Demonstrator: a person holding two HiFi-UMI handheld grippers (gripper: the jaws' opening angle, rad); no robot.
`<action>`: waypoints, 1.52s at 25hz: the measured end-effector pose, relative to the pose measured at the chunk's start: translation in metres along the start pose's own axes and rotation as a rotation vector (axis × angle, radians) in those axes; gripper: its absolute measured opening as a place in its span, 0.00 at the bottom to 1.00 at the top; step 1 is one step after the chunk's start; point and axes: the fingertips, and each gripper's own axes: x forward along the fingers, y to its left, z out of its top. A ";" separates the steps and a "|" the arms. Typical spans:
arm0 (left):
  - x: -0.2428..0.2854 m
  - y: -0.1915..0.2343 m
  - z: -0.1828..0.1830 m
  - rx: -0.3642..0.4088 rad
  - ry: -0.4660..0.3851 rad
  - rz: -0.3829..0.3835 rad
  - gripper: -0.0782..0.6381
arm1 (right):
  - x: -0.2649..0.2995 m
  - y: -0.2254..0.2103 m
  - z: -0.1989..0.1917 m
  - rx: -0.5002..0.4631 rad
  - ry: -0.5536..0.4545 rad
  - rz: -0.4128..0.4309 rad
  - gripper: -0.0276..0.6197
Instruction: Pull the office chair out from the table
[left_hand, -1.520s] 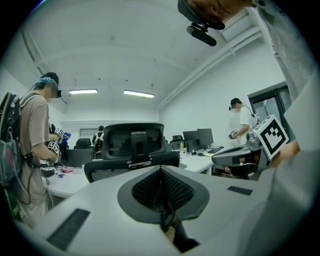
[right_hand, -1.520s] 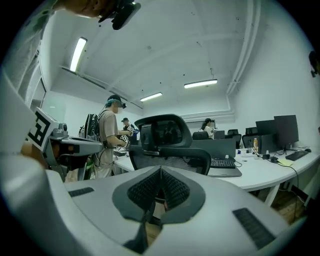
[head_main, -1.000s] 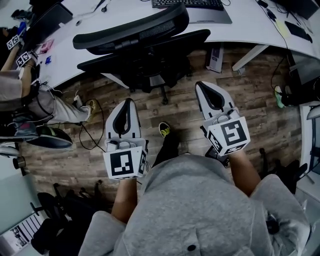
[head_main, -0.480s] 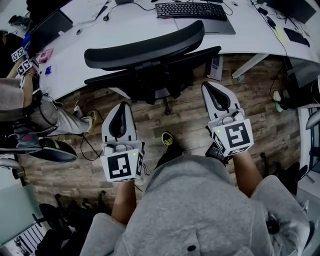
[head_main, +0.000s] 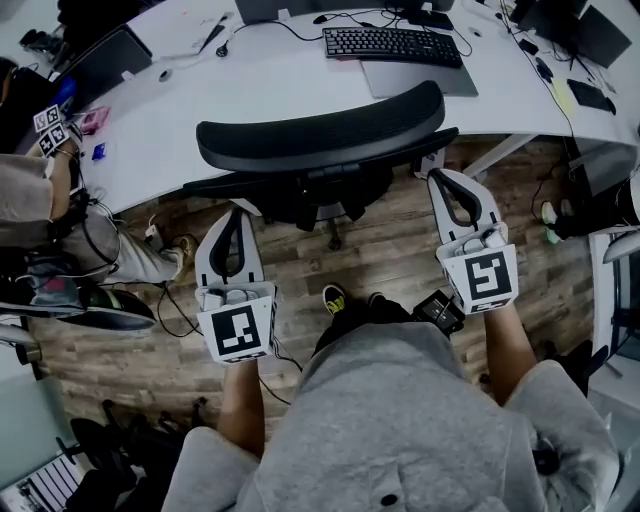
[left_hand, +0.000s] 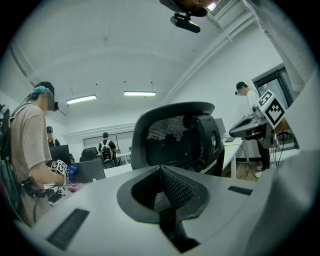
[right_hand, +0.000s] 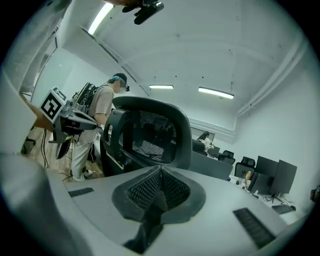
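The left tool (head_main: 232, 215) is clenched on nothing, short of the black mesh-backed office chair (head_main: 320, 140). The chair sits tucked against the white curved bench (head_main: 190, 95). The right tool (head_main: 452, 182), likewise clenched and empty, hangs near the chair's edge. Grasping and pulling both seem left to do.

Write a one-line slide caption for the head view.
Both shut and empty, the left gripper and the right gripper point toward the chair at the table.

Office chair (head_main: 320, 140) base mostly behind its seat

The office chair (head_main: 320, 140) blocks the table (head_main: 200, 100) edge; wooden floor (head_main: 390, 245) beside it lies open.
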 end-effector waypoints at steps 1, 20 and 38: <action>0.002 0.003 -0.001 0.015 0.013 0.001 0.13 | 0.002 -0.001 -0.001 -0.019 0.007 0.002 0.09; 0.056 0.075 -0.088 0.468 0.448 -0.175 0.57 | 0.070 -0.044 -0.072 -0.407 0.236 0.365 0.43; 0.110 0.067 -0.114 0.796 0.482 -0.372 0.40 | 0.117 -0.025 -0.117 -0.783 0.445 0.546 0.29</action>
